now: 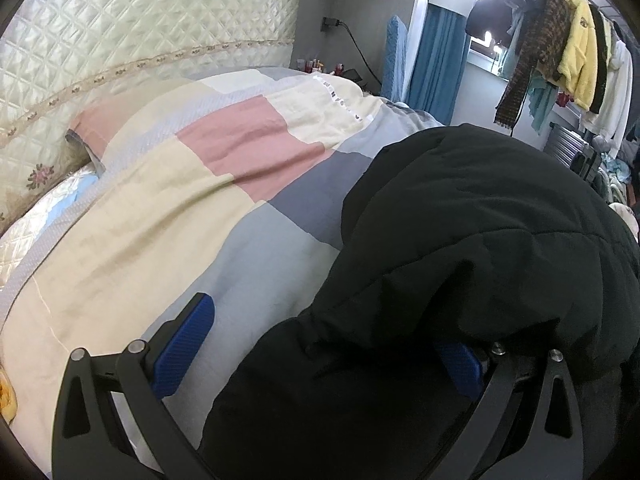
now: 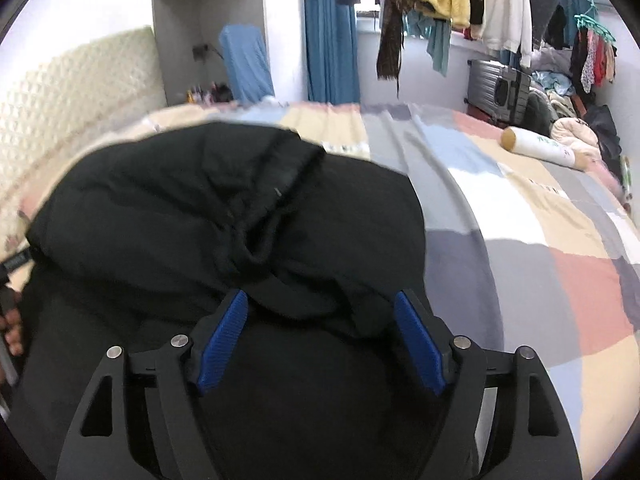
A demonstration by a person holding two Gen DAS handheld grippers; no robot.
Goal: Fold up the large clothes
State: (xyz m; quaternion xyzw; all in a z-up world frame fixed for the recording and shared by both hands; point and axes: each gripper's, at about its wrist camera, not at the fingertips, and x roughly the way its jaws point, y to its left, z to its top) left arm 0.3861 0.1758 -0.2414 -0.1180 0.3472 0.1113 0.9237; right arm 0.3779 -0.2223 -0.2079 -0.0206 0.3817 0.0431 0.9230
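The fingers (image 1: 185, 350) of the left gripper (image 1: 320, 356) are spread wide, and the black coat (image 1: 460, 280) is bunched between them, covering most of the right-hand finger. The right gripper (image 2: 320, 344) is likewise held open, with its blue pads (image 2: 224, 344) parted and coat (image 2: 224, 216) folds lying between and over them, ungripped. The coat is heaped on the quilt (image 2: 540, 240), near the headboard (image 1: 120, 32). A white roll (image 2: 540, 148) is seen on the quilt, well apart from the coat.
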